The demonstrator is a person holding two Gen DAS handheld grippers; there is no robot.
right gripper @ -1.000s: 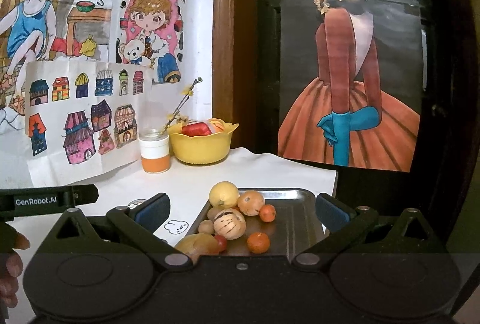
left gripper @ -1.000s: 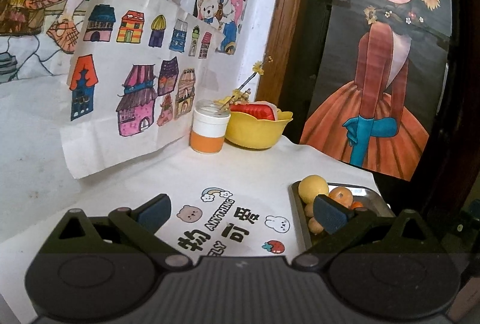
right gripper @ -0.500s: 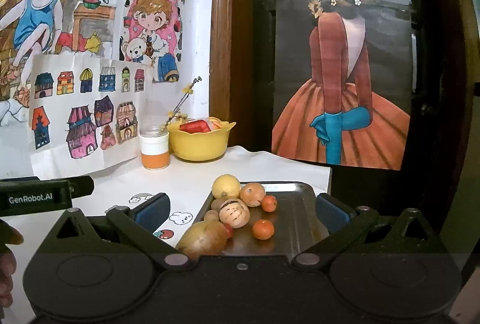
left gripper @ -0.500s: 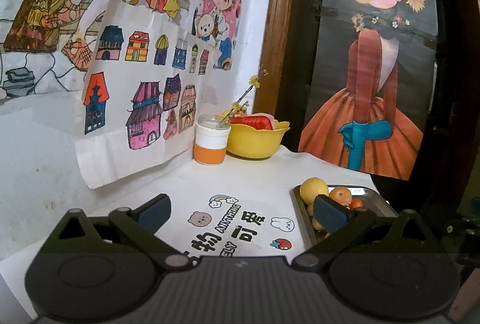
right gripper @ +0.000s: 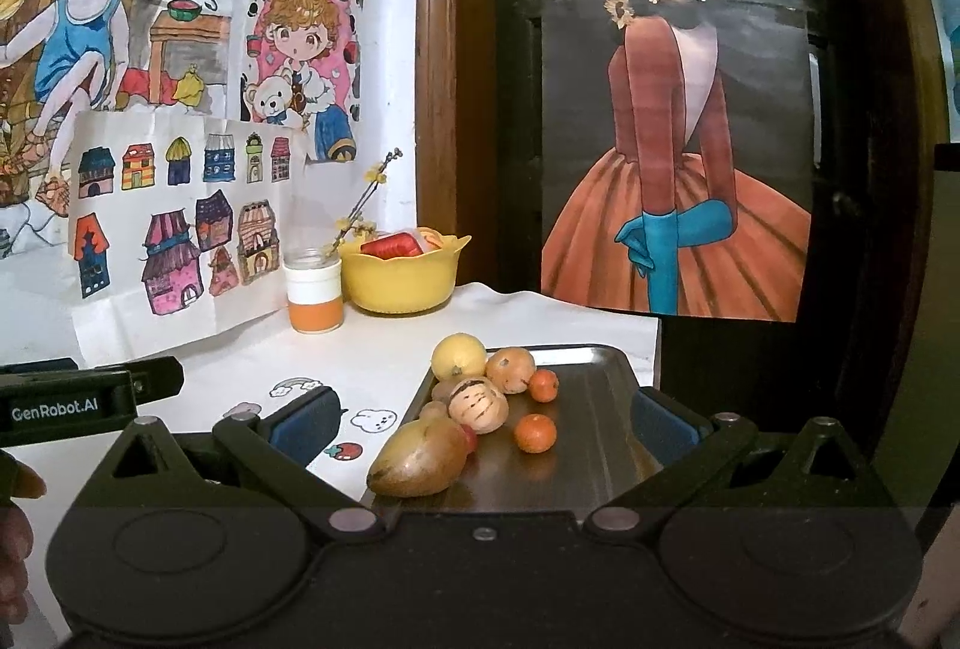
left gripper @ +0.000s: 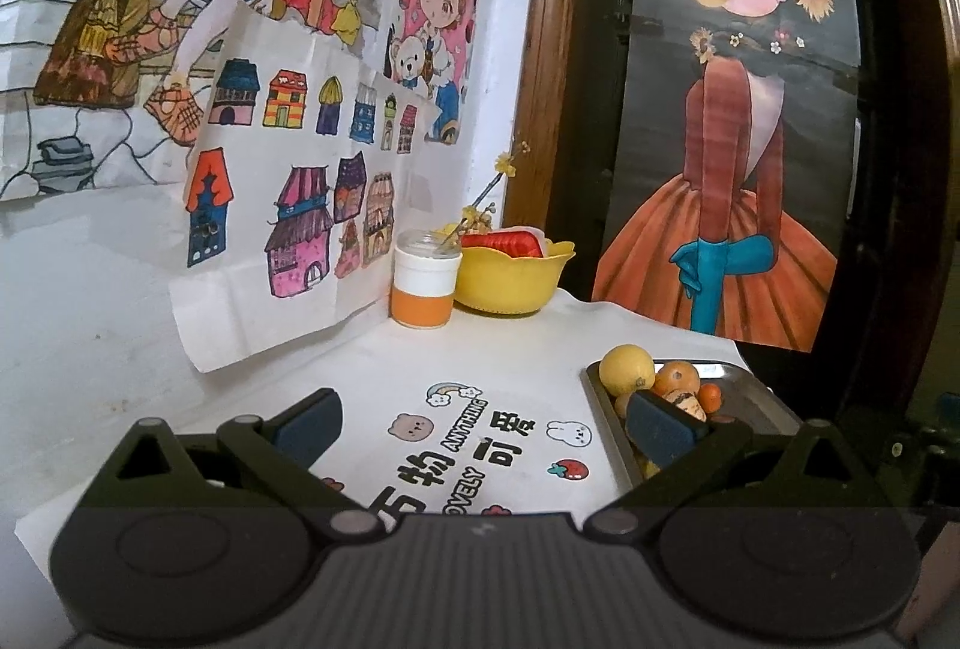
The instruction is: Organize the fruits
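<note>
With both jaws wide and empty, I judged the mango (right gripper: 420, 458) soft, best gripped across its middle.

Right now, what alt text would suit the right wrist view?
An open right gripper hovers over a metal tray of mixed fruit on a white table. Behind stand a yellow bowl and an orange-banded jar, below colourful drawings.

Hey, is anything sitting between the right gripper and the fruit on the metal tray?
Nothing visible blocks it. The right gripper is open, facing the metal tray, with the mango nearest and the small oranges behind in plain view.
</note>
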